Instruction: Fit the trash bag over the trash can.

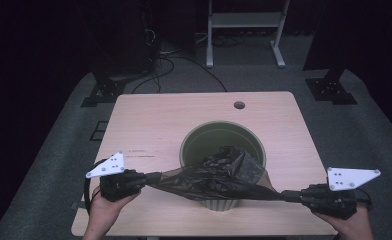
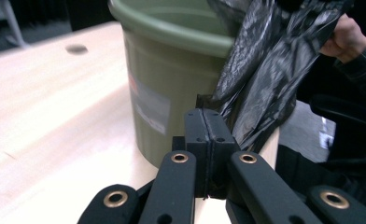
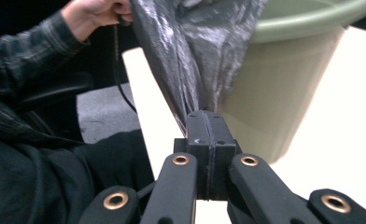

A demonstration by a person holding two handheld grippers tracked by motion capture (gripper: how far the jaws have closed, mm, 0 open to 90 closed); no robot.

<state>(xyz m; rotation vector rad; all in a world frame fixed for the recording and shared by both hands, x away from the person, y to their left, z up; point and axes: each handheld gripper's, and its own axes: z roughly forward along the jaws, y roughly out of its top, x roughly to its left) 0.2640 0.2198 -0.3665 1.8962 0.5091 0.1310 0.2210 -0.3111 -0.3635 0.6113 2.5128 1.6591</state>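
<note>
A green bin (image 1: 223, 137) stands upright in the middle of the light wooden table (image 1: 149, 120). A black plastic bag (image 1: 219, 175) is stretched across its near rim, partly hanging inside. My left gripper (image 1: 156, 176) is shut on the bag's left end, left of the bin. My right gripper (image 1: 286, 195) is shut on the bag's right end, right of the bin. In the left gripper view the jaws pinch the bag (image 2: 265, 79) beside the bin (image 2: 172, 88). In the right gripper view the closed jaws clamp the bag (image 3: 195, 51) in front of the bin (image 3: 284, 79).
A round cable hole (image 1: 239, 105) sits near the table's far edge. Beyond the table are a white frame stand (image 1: 244, 30), black stand bases (image 1: 104, 90) and cables on grey carpet. The person's hands come in at the table's near edge.
</note>
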